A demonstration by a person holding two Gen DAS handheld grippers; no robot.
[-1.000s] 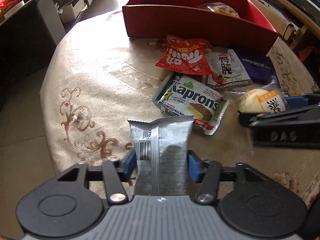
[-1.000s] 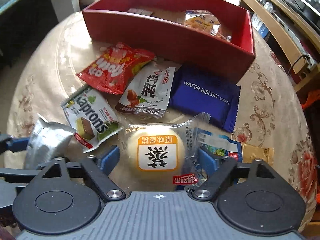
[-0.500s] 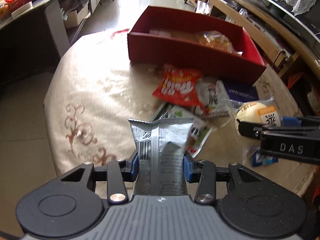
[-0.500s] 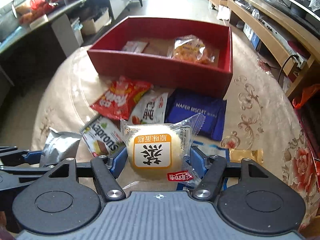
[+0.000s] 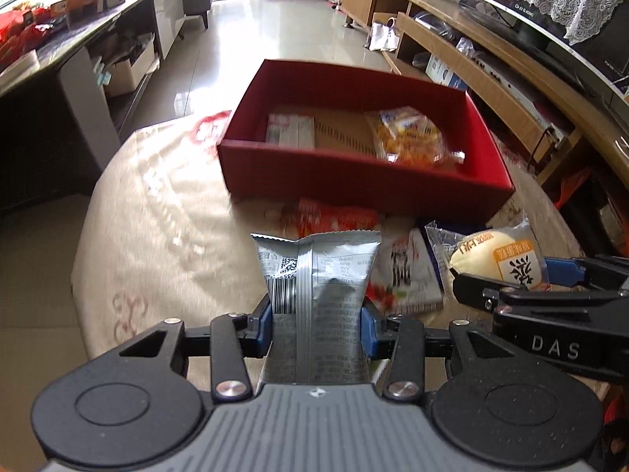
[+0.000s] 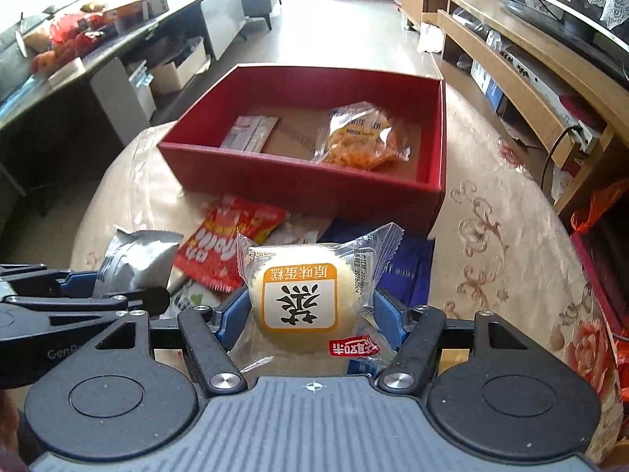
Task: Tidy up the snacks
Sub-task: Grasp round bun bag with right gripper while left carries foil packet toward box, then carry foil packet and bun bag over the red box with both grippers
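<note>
Both grippers have lifted up since a second ago, and more of the red box (image 6: 302, 181) is showing now. Left gripper (image 5: 316, 324) is squeezing a silver snack packet (image 5: 318, 275) between its blue pads, holding it up above the table (image 5: 157, 212). The packet is shiny grey with a barcode and small print. Right gripper (image 6: 310, 314) is gripping a round yellow cake (image 6: 298, 299) in a clear wrapper with an orange label. The box is sitting just behind the loose snacks, with an orange snack bag (image 6: 359, 137) lying inside it.
</note>
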